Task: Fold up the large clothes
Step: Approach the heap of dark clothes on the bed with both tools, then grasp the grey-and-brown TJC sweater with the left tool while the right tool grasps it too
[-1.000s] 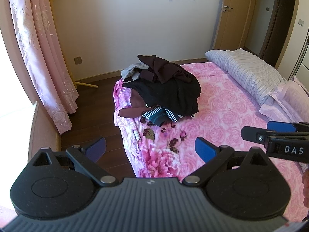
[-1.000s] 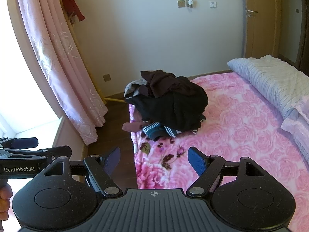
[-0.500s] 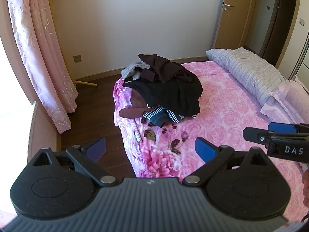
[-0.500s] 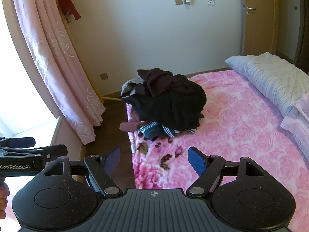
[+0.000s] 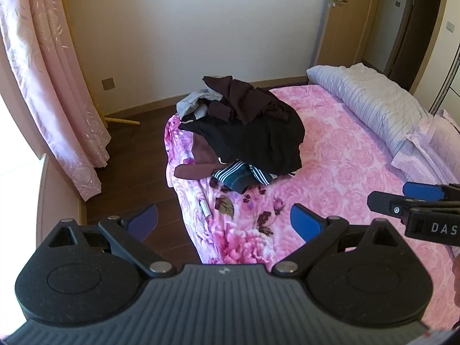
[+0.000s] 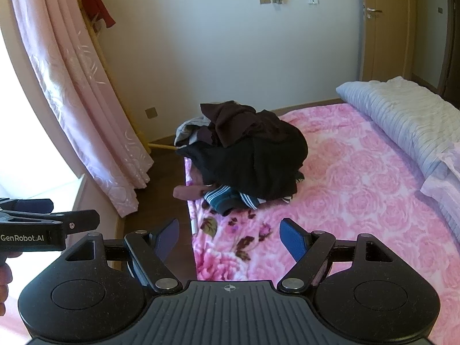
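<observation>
A heap of dark clothes [image 5: 253,132] [image 6: 253,155] lies on the near left corner of a bed with a pink floral cover [image 5: 339,166] [image 6: 359,178]. Black and maroon garments lie on top, a grey one at the back, and a teal striped piece [image 5: 238,174] [image 6: 227,197] sticks out at the front. My left gripper [image 5: 224,220] is open and empty, held well short of the heap above the bed's edge. My right gripper [image 6: 230,234] is also open and empty, equally far back. Each gripper shows at the edge of the other's view.
A pink curtain [image 5: 51,86] [image 6: 86,109] hangs at the left by a bright window. Dark wood floor [image 5: 138,155] lies between curtain and bed. A striped folded duvet [image 5: 371,103] [image 6: 408,118] and pillows lie at the bed's far right. A small white tube [image 5: 205,208] rests on the cover's edge.
Both grippers have drifted slightly, so the clothes heap sits a little higher and nearer the centre in each view. Their jaws stay open.
</observation>
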A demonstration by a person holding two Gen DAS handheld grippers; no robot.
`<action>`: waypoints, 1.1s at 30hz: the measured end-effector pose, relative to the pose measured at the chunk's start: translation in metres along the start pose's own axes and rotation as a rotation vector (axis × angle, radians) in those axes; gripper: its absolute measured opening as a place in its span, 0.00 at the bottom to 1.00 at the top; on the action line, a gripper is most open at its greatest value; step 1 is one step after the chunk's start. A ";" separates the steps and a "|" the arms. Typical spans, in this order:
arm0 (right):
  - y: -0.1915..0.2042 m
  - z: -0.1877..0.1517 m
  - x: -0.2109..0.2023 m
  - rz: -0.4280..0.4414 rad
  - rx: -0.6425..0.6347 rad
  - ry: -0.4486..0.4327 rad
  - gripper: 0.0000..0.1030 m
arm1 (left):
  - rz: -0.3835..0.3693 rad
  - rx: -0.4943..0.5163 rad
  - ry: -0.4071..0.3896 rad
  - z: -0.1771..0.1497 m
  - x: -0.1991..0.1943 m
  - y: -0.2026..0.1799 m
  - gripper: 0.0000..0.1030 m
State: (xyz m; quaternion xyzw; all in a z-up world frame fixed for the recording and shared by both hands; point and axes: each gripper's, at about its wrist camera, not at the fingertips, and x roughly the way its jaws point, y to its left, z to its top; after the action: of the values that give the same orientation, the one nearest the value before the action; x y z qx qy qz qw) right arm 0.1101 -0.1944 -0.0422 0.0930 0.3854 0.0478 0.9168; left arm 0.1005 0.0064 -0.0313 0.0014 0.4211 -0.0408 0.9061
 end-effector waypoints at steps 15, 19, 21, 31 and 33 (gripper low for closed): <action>-0.016 0.071 0.142 -0.030 0.079 0.058 0.72 | -0.060 0.000 0.111 0.092 0.158 0.058 0.94; -0.011 0.109 0.194 -0.070 0.055 0.049 0.72 | -0.067 0.030 0.109 0.131 0.212 0.076 0.93; -0.008 0.127 0.219 -0.087 0.052 0.046 0.72 | -0.063 0.056 0.109 0.150 0.238 0.082 0.92; 0.005 0.181 0.331 -0.104 -0.027 0.030 0.72 | -0.078 0.199 0.084 0.206 0.355 0.090 0.82; 0.008 0.182 0.350 -0.101 -0.046 0.045 0.72 | -0.095 0.225 0.094 0.209 0.374 0.089 0.79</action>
State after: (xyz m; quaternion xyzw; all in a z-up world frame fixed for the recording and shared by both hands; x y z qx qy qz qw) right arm 0.4848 -0.1554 -0.1598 0.0511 0.4090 0.0126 0.9110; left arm 0.5065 0.0605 -0.1848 0.0849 0.4556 -0.1304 0.8765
